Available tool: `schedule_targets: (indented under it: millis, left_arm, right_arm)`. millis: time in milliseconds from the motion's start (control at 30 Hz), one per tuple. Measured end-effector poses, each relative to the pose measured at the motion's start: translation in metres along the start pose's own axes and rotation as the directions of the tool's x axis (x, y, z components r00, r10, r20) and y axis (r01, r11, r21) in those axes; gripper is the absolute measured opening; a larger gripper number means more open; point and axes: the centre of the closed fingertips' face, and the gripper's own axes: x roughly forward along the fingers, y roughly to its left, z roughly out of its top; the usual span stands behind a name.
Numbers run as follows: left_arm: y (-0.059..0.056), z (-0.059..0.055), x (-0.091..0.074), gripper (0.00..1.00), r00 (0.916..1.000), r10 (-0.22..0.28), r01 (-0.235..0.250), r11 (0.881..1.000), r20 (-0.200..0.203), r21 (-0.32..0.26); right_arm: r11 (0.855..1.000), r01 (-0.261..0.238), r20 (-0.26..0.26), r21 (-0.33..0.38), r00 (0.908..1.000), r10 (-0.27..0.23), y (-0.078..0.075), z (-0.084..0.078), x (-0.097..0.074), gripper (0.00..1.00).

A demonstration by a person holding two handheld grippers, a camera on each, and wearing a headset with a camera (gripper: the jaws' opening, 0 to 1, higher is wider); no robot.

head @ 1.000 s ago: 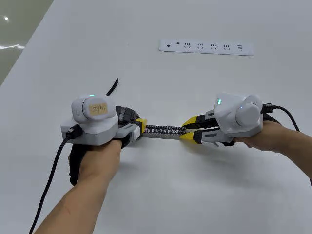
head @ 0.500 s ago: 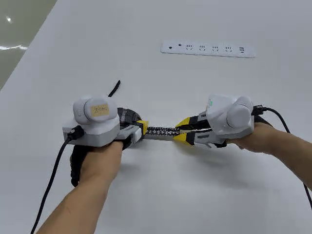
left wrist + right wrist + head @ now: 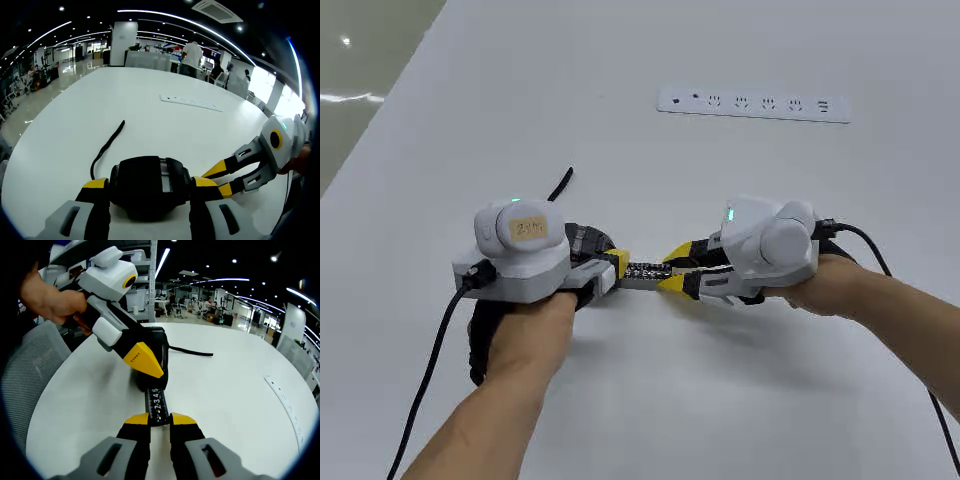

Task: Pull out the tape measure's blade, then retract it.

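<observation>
Tape measure (image 3: 150,197) lies on the bench (image 3: 225,390) clamped in the left tongs (image 3: 150,183), the right tongs (image 3: 159,419) pinching its blade (image 3: 156,402) just ahead with little blade out; likely the retract's last stretch, needing a slow, straight feed before letting go.

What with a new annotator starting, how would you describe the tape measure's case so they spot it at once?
On the white table, find the left gripper. The case is the rounded black body clamped in its yellow-tipped fingers. Unlike the white power strip farther back, it trails a black strap and feeds a numbered blade to the right gripper.
</observation>
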Motion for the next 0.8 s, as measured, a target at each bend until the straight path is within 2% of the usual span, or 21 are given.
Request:
schedule_targets:
  millis: [800]
  left_arm:
    - [0.0, 0.001, 0.002, 0.61, 0.9999, -0.011, 0.011, 1.0, -0.001, -0.024]
  right_arm:
    - [1.0, -0.016, 0.013, -0.015, 0.9998, 0.016, 0.003, 0.021, 0.027, 0.13]
